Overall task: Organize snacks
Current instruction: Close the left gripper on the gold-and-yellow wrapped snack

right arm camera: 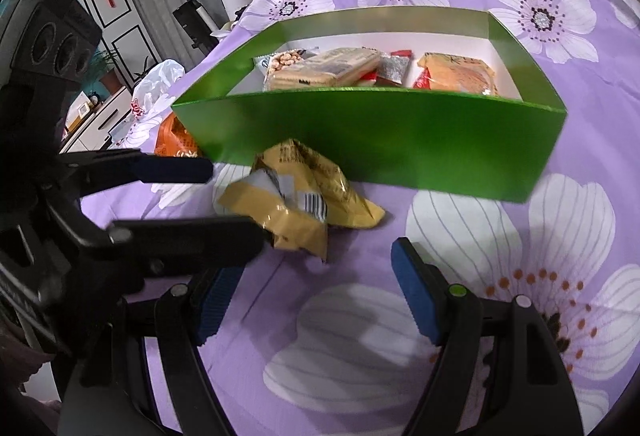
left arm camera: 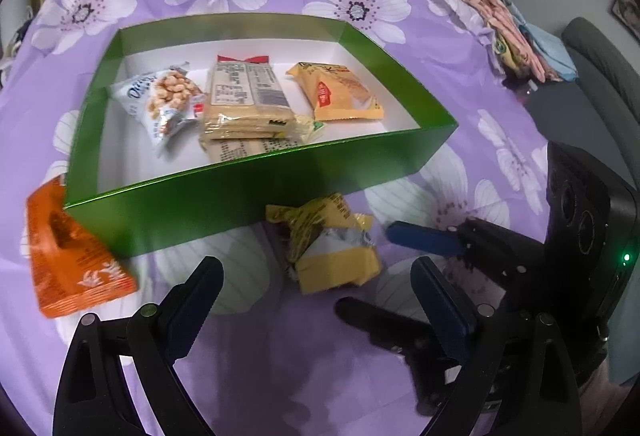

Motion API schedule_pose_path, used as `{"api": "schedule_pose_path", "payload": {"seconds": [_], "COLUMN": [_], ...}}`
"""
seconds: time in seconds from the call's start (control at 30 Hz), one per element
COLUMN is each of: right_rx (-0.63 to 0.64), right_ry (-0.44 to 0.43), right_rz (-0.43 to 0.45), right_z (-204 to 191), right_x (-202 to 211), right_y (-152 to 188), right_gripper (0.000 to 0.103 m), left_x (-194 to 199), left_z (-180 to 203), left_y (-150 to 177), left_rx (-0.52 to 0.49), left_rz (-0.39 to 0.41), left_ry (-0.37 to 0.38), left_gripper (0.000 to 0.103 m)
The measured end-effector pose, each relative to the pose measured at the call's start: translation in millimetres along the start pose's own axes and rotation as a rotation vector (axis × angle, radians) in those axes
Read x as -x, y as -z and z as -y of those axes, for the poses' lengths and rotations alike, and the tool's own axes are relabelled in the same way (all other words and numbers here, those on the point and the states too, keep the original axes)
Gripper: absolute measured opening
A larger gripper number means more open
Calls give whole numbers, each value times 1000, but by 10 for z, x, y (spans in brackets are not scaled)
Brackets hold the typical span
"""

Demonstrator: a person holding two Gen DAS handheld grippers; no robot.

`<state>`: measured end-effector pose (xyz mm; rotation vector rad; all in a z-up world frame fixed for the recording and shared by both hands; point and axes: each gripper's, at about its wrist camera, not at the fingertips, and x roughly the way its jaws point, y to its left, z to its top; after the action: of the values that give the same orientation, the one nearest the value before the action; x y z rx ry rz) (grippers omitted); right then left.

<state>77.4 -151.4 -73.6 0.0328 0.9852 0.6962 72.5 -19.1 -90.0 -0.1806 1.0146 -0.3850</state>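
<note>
Left wrist view: green box (left arm camera: pixel 248 192) at frame centre on purple floral cloth (left arm camera: pixel 460 172), holding peanut bag (left arm camera: pixel 168 100), cracker packs (left arm camera: pixel 244 100) and yellow packet (left arm camera: pixel 340 92). Crumpled yellow wrapper (left arm camera: pixel 332 248) lower centre, just before the box; orange packet (left arm camera: pixel 72 256) at left. Left gripper (left arm camera: pixel 316 276) wide open, empty. Right gripper (right arm camera: pixel 316 276) likewise agape, holding nothing.

Cloth (left arm camera: pixel 280 356) is noted as purple, printed with large white flowers. Box (left arm camera: pixel 248 196) is recorded green outside, white inside. Crumpled packet (left arm camera: pixel 336 268) is seen yellow with a silver lining; the packet at the box's left corner (left arm camera: pixel 68 260) orange with white marks. Gripper pads (right arm camera: pixel 416 296) are blue on black fingers.
</note>
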Motion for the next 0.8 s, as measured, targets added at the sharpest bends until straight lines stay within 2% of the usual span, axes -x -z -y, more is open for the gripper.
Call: {"api": "schedule_pose_path", "payload": {"seconds": [0.2,0.27,0.3,0.43,0.5,0.6,0.7,0.8], "right_rx": [35,45,49,61,74,94,98,95], "right_ry": [-9,-20,-23,-49,-56,-56,-52,-58], "right_rz": [3,4,5,-8,-11,-9,-10,-9], "right_z": [-55,-75,-82,-105,-128,-167,-170,-171], "right_x": [-71,-87,-86,-132,-142,-138,-134,-112], "right_y": [-96,-118,-122,-155,-163,-160,-157,-143], "right_gripper": [75,71,67,56,50,43,40,37], "left_x": [-57,-71,-83,-141,-133,-125,-106,-79], "left_z": [-35,-41,-41,-43,-28,-27,-42,-29], "left_y": [-41,-55,-57,-51,-45,-39,-31,-11], "left_rx": [26,27,27,27,27,29,37,39], "left_rz": [0,0,-4,-28,-26,-24,-19,-18], "left_ry": [42,49,53,60,72,69,60,57], "left_gripper": [93,83,75,59,55,54,48,48]}}
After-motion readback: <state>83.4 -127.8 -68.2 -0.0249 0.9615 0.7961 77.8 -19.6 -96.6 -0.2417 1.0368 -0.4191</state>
